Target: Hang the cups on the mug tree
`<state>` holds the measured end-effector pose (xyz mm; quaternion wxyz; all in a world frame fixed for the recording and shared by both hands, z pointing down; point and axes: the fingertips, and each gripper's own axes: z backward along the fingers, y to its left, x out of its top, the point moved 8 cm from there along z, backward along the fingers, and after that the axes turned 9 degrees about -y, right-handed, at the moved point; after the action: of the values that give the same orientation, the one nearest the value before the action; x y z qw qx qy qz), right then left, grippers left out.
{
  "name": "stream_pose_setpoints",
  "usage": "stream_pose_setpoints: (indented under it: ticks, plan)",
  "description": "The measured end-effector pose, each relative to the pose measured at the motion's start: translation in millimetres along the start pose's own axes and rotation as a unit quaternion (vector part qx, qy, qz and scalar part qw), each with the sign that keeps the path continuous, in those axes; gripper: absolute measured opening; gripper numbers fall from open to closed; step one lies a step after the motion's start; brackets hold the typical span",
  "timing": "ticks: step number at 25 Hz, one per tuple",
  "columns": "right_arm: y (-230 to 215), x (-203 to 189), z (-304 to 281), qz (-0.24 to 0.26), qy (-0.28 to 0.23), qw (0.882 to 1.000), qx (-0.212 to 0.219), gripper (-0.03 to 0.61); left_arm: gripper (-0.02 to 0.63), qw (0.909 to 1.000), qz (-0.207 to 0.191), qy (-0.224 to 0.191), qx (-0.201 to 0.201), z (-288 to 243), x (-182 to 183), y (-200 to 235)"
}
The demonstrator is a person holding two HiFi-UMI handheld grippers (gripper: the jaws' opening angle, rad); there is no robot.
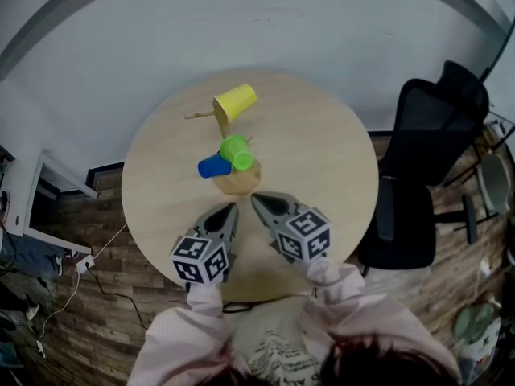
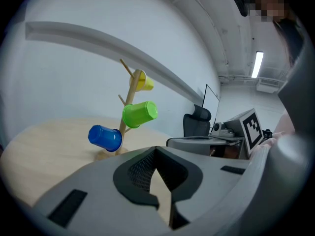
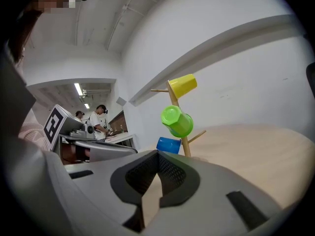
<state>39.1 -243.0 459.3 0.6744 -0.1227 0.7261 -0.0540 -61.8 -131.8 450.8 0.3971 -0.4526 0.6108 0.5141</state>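
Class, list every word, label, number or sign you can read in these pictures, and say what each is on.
No text here can be read.
On the left gripper and right gripper: black-and-white square markers only, no letters.
On the shirt: a print, too blurred to read.
On the yellow cup, green cup, blue cup: nothing.

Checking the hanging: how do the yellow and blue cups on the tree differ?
The yellow plastic cup hangs at the top of the wooden mug tree; the blue plastic cup hangs lowest, near its base. In both gripper views yellow sticks out right of the trunk, blue left. Both hang on pegs.
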Motion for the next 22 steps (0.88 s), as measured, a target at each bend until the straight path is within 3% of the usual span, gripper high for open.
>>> stream_pose_setpoints:
  ticks: [16,22]
  plan:
    - [-0.4,6.0,7.4,-0.007,-0.014,1.0,0.014,-0.002,0.0,0.9998,-0.018,0.0,-0.007,-5.9,4.3,-8.5]
    - [1.3,6.4,11.8,0.011,-0.014,1.0,0.015,-0.002,0.0,0.9997,-0.023,0.002,-0.008,-5.9,3.0,-11.6]
